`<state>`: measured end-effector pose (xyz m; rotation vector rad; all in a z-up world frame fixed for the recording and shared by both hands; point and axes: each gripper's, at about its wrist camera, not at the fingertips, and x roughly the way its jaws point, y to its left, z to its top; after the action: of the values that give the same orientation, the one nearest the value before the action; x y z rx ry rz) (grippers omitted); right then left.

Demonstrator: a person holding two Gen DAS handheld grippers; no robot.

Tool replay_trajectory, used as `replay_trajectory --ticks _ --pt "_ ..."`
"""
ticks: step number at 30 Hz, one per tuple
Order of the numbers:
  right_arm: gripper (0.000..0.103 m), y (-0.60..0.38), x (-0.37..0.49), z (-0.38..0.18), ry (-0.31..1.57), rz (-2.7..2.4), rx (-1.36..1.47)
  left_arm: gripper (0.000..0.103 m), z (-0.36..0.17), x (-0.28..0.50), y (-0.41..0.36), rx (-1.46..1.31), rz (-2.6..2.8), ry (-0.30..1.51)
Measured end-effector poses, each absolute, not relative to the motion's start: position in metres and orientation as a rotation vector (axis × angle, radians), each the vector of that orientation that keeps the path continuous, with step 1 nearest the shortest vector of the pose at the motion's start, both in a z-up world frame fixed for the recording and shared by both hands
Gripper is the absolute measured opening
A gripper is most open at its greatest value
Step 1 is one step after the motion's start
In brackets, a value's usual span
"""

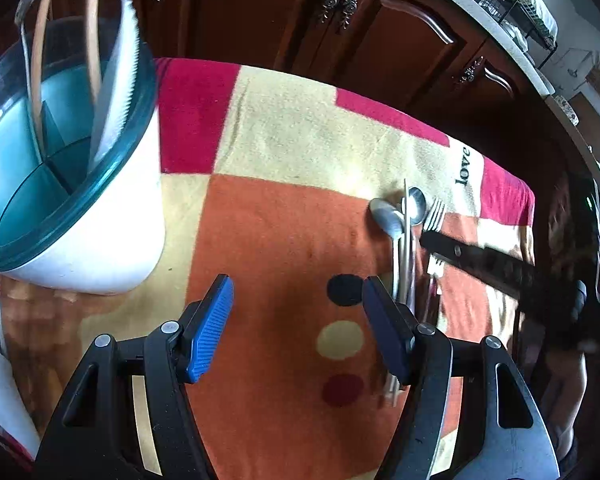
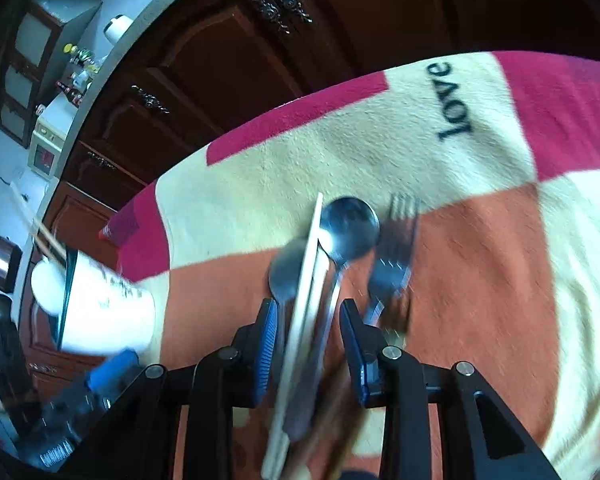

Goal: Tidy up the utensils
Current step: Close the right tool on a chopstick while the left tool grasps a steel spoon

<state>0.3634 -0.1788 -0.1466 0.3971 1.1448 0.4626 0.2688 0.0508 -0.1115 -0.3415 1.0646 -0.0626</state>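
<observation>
Utensils [image 2: 332, 248], stiff, slick and light, are lying bunched between the right gripper [image 2: 308, 320]'s spread jaws; gripping mid-handle seems best. Left gripper [image 1: 298, 304] is hovering, jaws spread.

In the right wrist view the fork [image 2: 394, 264] is smeared by motion blur, and the handles of the spoons [image 2: 350, 228] run out of sight between the claw's arms. In the left wrist view the holder [image 1: 60, 184] is cut off at the left edge, and the other claw [image 1: 500, 268] blurs across the forks.
</observation>
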Motion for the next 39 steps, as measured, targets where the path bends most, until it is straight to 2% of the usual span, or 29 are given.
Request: replay_trajectory --ticks 5,13,17,18,21,39 --pt "0.030 -0.171 0.389 -0.152 1.177 0.432 0.414 0.067 -0.114 0.267 0.055 -0.338 -0.062 1.061" --pt "0.024 -0.161 0.409 -0.159 1.224 0.394 0.393 0.067 -0.117 0.266 0.057 -0.356 -0.074 1.064" --pt "0.016 -0.153 0.414 -0.159 1.236 0.362 0.350 0.067 -0.117 0.267 0.057 -0.358 -0.075 1.065" --pt "0.011 -0.153 0.415 -0.159 1.236 0.356 0.345 0.067 -0.117 0.266 0.057 -0.358 -0.076 1.065" --pt "0.006 -0.155 0.415 -0.159 1.238 0.359 0.366 0.067 -0.116 0.265 0.056 -0.356 -0.078 1.067" --pt "0.006 -0.234 0.339 -0.102 1.036 0.441 0.496 0.067 -0.119 0.295 0.002 -0.322 -0.134 1.138"
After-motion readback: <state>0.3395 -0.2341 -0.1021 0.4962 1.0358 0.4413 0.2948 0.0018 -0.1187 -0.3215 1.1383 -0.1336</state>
